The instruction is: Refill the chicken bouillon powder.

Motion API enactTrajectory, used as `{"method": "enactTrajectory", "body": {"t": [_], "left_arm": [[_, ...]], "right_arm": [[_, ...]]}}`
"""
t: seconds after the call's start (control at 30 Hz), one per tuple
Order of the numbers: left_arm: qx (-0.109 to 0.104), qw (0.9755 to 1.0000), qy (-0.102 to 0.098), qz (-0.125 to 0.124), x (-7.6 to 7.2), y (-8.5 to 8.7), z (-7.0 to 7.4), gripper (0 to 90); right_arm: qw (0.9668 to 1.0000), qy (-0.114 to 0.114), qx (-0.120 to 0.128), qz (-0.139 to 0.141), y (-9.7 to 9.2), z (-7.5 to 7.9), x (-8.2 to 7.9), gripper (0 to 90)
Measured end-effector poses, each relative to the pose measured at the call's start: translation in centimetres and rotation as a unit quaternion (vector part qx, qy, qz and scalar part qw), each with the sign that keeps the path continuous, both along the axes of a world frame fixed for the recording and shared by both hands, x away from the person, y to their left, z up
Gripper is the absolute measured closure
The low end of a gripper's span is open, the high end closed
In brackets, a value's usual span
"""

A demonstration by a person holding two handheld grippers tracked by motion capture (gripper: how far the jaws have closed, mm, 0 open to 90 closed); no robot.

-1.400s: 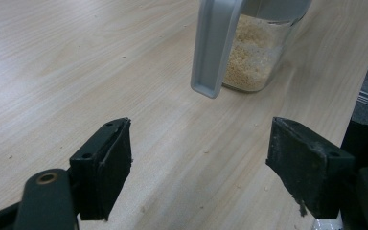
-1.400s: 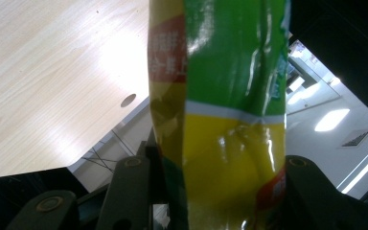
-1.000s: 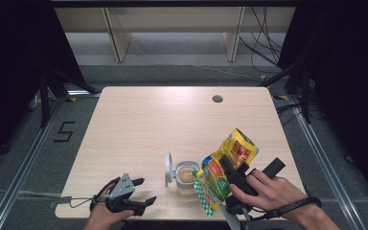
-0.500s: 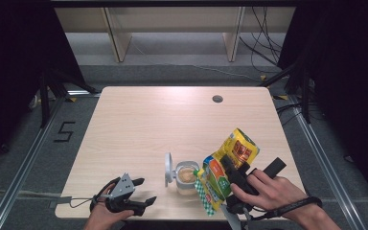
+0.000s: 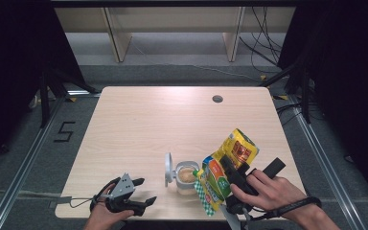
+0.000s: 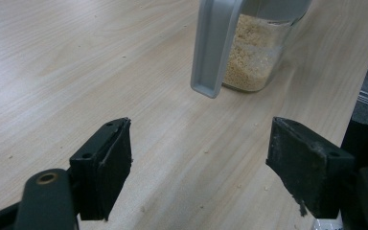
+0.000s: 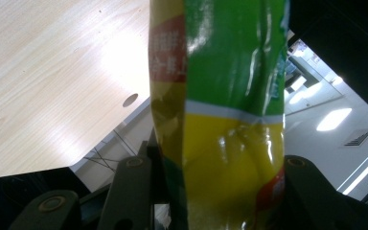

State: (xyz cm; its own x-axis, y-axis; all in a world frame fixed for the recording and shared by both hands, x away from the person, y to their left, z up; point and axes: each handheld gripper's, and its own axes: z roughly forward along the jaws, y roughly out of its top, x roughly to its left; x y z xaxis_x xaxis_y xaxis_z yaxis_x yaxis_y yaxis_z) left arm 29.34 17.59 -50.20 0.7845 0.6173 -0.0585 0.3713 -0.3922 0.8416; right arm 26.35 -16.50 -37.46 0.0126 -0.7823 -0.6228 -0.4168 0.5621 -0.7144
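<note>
A yellow and green snack bag (image 5: 239, 147) hangs tilted over the table's front right, its lower end just beside the rim of a clear jar (image 5: 186, 176). My right gripper (image 5: 232, 175) is shut on the bag, and in the right gripper view the bag (image 7: 220, 120) stands pinched between both jaws of the gripper (image 7: 215, 191). The jar (image 6: 254, 62) holds pale grain, and its grey hinged lid (image 5: 167, 168) stands open on its left side. My left gripper (image 5: 144, 190) rests at the front left, open and empty (image 6: 199, 158), pointing toward the jar and lid (image 6: 215, 48).
The light wooden table (image 5: 139, 124) has a round cable hole (image 5: 217, 98) at the back right. Small crumbs lie on the wood in front of the left jaws. Pale shelf legs (image 5: 117, 38) and cables stand beyond the far edge.
</note>
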Motion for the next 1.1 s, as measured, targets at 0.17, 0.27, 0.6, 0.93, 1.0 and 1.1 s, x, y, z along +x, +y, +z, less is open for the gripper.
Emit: {"method": "enactTrajectory", "body": {"t": [0.17, 0.27, 0.6, 0.93, 1.0, 1.1], "left_arm": [[-0.001, 1.0000, 0.001, -0.001, 0.02, 0.01, -0.02, 22.9], [-0.002, 1.0000, 0.003, -0.001, 0.04, -0.01, -0.02, 22.9], [-0.002, 1.0000, 0.003, -0.001, 0.04, -0.01, -0.04, 22.9], [0.000, 1.0000, 0.000, 0.000, 0.01, 0.00, 0.00, 22.9], [0.000, 1.0000, 0.000, 0.001, 0.01, 0.01, 0.00, 22.9], [-0.001, 1.0000, 0.001, -0.001, 0.05, 0.03, -0.02, 22.9]], "right_arm": [[1.0000, -0.001, 0.003, -0.002, -0.07, 0.06, -0.08, 64.0], [1.0000, 0.003, 0.002, 0.000, -0.19, 0.05, -0.02, 64.0], [1.0000, 0.002, 0.004, -0.001, -0.19, 0.15, -0.15, 64.3], [1.0000, 0.008, 0.002, 0.001, 0.09, -0.05, -0.11, 64.4], [1.0000, 0.007, 0.005, 0.002, 0.15, -0.09, -0.15, 64.4], [0.9999, 0.005, 0.013, 0.003, 0.15, -0.11, -0.24, 64.5]]}}
